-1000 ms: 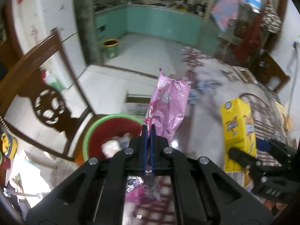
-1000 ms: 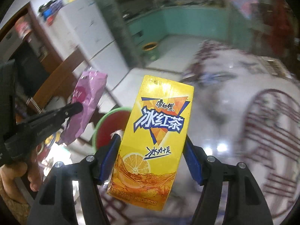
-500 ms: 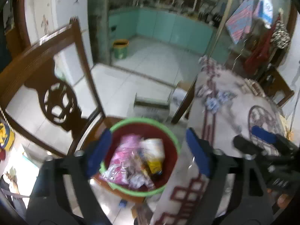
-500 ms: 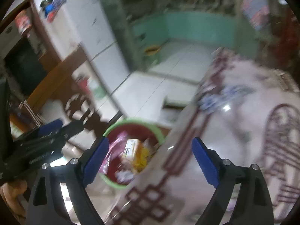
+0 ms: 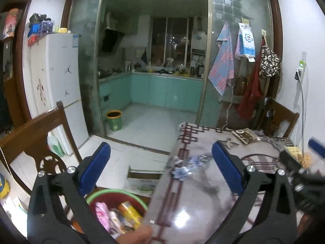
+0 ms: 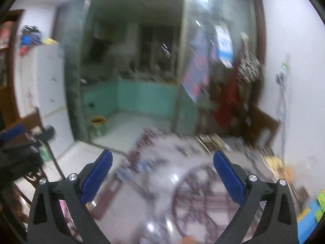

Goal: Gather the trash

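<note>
My left gripper [image 5: 161,156] is open and empty, raised above the table's left edge. Below it stands a red basin with a green rim [image 5: 113,193] on the floor, holding a pink snack bag [image 5: 101,215], a yellow drink carton [image 5: 130,213] and other wrappers. My right gripper [image 6: 162,163] is open and empty, over the patterned table [image 6: 182,199]; that view is blurred. The right gripper also shows at the right edge of the left wrist view [image 5: 300,162]. The left gripper shows at the left of the right wrist view [image 6: 24,140].
A wooden chair [image 5: 34,130] stands left of the basin. A cardboard box [image 5: 144,178] lies on the floor behind it. A small box [image 5: 245,135] and yellow items [image 5: 294,150] lie at the table's far side. A fridge [image 5: 59,85] stands left.
A second ago the left gripper held the pink bag and the right held the yellow carton; both let go into the basin. Since then both grippers have tilted up and stayed open.
</note>
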Demonstrator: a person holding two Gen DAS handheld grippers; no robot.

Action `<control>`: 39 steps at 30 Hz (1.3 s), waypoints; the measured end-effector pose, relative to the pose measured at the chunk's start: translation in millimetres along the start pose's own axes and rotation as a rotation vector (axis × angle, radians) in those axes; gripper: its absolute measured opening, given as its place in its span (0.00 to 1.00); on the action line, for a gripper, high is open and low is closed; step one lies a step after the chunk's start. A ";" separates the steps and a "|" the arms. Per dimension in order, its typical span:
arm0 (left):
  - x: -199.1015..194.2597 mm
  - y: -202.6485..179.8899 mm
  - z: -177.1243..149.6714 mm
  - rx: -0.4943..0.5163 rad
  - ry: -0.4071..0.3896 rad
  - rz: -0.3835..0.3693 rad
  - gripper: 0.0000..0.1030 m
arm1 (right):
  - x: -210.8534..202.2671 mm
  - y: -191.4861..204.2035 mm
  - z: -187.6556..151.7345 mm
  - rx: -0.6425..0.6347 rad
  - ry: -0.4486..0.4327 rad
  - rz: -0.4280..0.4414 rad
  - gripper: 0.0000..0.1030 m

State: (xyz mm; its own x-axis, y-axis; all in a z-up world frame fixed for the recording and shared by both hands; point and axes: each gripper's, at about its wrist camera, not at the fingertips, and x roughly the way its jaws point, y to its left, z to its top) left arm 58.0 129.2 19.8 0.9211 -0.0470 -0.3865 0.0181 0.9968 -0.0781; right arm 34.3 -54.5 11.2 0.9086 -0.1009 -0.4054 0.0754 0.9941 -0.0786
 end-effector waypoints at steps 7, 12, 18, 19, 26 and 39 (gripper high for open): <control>-12.1 -43.1 -2.6 -0.056 0.036 0.004 0.95 | -22.1 -76.2 -21.2 0.227 -0.103 0.084 0.93; -17.2 -64.8 -9.7 -0.046 0.062 0.010 0.95 | -29.1 -112.6 -23.3 0.235 -0.057 0.056 0.93; -22.3 -89.4 -13.2 -0.027 0.083 0.006 0.95 | -35.5 -137.8 -31.0 0.247 -0.022 0.062 0.93; -22.0 -91.2 -13.2 -0.025 0.084 0.006 0.95 | -35.4 -142.2 -32.2 0.248 -0.018 0.064 0.93; -23.3 -104.9 -17.4 -0.016 0.096 0.002 0.95 | -39.9 -141.1 -34.7 0.224 -0.011 0.069 0.93; -17.8 -113.9 -20.5 -0.005 0.120 -0.005 0.95 | -38.0 -149.1 -38.7 0.219 0.007 0.073 0.93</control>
State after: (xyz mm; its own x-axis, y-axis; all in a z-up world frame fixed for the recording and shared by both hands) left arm 31.5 15.2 16.7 0.8678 -0.0600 -0.4932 0.0206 0.9962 -0.0851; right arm -27.3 -200.5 3.1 0.9120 -0.0281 -0.4093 0.0978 0.9838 0.1503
